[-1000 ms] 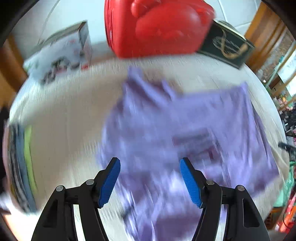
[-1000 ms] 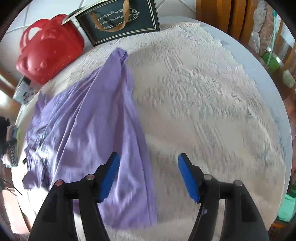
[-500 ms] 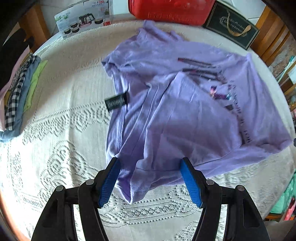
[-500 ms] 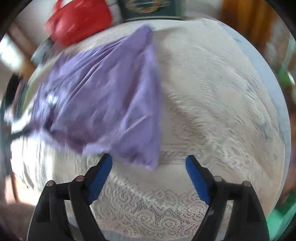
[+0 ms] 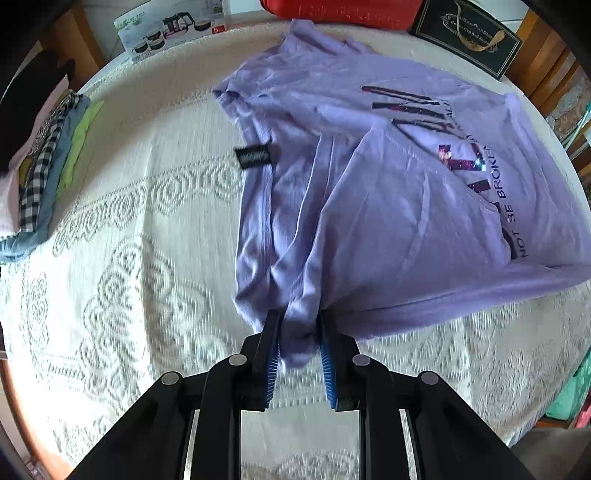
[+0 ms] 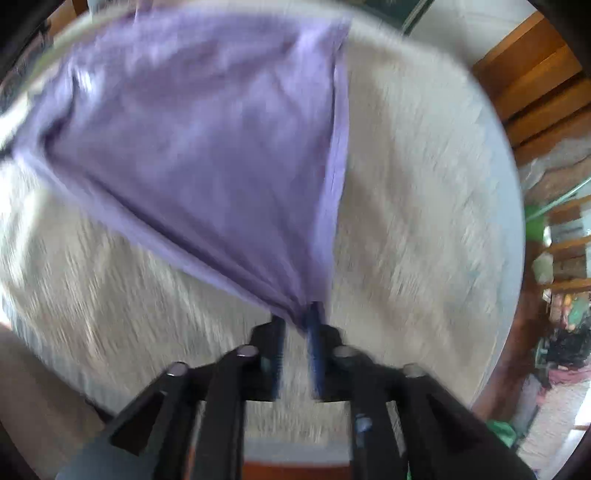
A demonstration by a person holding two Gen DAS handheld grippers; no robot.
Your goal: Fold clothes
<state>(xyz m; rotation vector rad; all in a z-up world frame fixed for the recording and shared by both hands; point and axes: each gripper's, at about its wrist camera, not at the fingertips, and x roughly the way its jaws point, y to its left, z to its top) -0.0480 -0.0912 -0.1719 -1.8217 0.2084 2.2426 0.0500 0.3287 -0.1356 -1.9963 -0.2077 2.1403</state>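
A purple T-shirt (image 5: 388,206) with dark lettering lies crumpled on the lace tablecloth (image 5: 129,258), a black label (image 5: 253,157) at its left edge. My left gripper (image 5: 299,317) points down at the shirt's near left corner. Its jaws are closing, with a bunch of purple fabric pinched between the blue pads. The right wrist view is blurred. There my right gripper (image 6: 297,314) is also closing, and the T-shirt's (image 6: 207,129) near corner is gathered between its pads, the cloth drawn taut away from them.
A stack of folded clothes (image 5: 48,162) lies at the table's left edge. At the far side stand a cookware box (image 5: 170,26), a red bag (image 5: 343,11) and a dark gift bag (image 5: 469,37). Wooden furniture (image 6: 535,81) is beyond the right rim.
Both grippers came down to the shirt's near edge and went from wide open to pinched on a corner each. The right view has rotated, and the fabric there now pulls tight.
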